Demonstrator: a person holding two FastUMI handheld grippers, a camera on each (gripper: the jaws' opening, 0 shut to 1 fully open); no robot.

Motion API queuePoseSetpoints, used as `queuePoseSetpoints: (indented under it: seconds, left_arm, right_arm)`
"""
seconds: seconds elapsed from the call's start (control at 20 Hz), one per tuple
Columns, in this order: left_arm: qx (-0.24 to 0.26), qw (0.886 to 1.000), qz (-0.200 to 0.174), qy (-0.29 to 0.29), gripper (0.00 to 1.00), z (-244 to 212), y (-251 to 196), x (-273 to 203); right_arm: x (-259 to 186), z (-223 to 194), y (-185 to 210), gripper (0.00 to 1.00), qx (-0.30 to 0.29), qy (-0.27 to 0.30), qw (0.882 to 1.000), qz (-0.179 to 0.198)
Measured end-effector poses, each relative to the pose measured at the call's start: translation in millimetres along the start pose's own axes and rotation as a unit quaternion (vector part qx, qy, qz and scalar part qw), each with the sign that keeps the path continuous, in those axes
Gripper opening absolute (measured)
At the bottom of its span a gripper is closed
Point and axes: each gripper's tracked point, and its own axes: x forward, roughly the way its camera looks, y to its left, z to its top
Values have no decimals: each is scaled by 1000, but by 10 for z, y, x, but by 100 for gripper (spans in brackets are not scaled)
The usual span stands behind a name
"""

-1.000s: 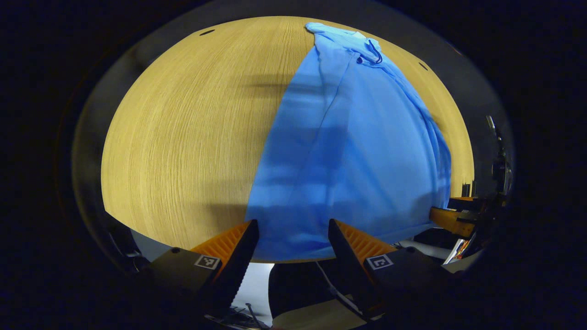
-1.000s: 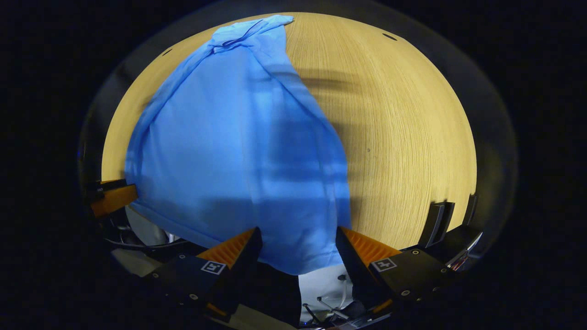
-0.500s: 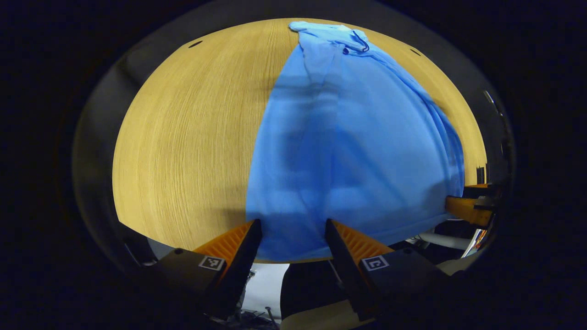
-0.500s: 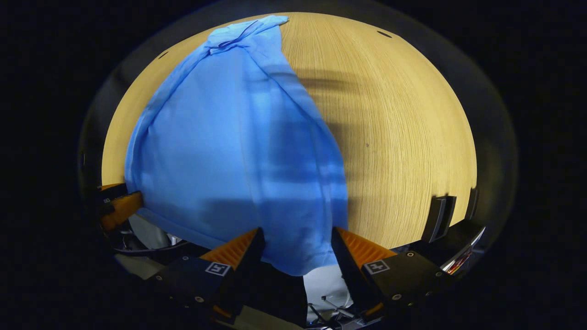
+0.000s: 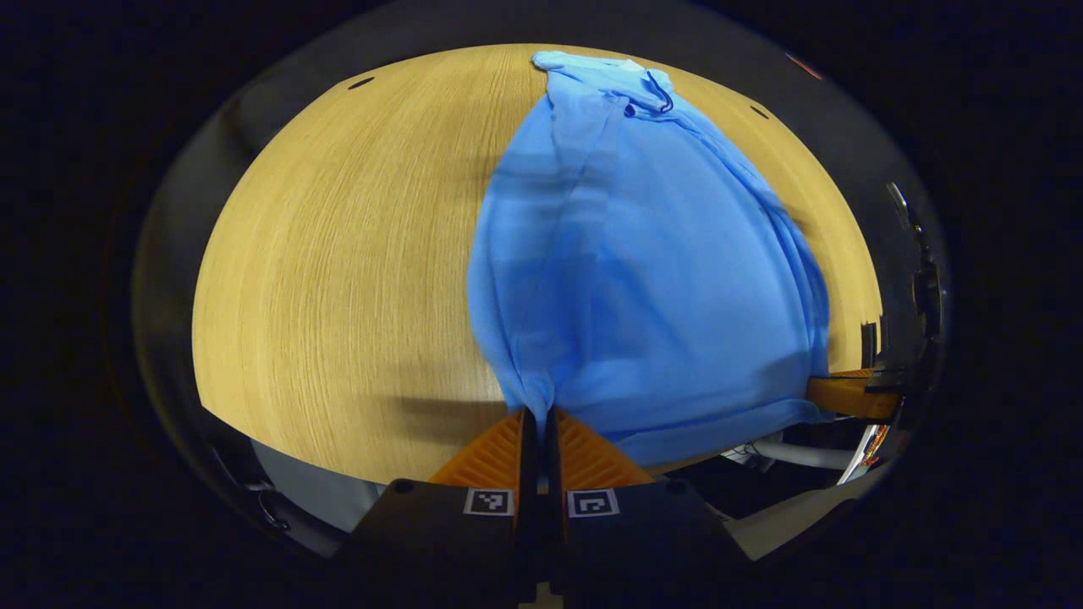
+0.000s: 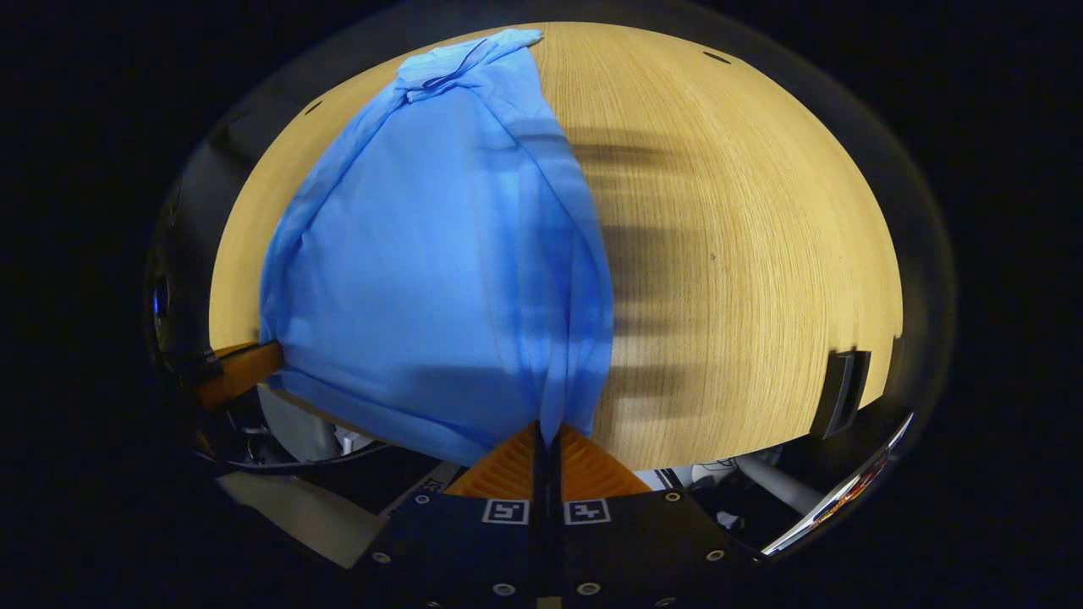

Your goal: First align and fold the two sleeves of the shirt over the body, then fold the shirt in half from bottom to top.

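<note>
Left gripper view showed the left gripper (image 5: pixel 538 414) newly clamped on the shirt (image 5: pixel 651 279) hem at the table's (image 5: pixel 338 279) near edge (right gripper (image 6: pixel 546 430) likewise); bottom-to-top fold could begin.

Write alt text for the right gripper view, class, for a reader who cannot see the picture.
The right gripper is shut on the bottom corner of a blue shirt lying lengthwise on a wooden table. The collar lies at the far end and the sleeves are folded in. At the left edge, the left gripper meets the shirt's other bottom corner.
</note>
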Motion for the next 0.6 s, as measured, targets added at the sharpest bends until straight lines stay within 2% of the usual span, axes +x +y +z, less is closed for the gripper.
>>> queuePoseSetpoints:
  seconds: [0.05,0.1,0.3,0.6]
  left_arm:
    - [-7,1000,-6,2,10,-21,1,22]
    - [-14,1000,-16,10,4,-15,-17,-11]
    - [-22,1000,-21,0,4,164,25,-97]
    - [-27,998,-22,-56,4,841,94,-354]
  right_arm:
    - [-17,16,19,1,8,1,1000,5]
    - [-47,50,34,1,9,-1,1000,8]
    - [-234,311,84,0,5,-27,999,21]
    - [-541,982,160,0,8,-84,996,41]
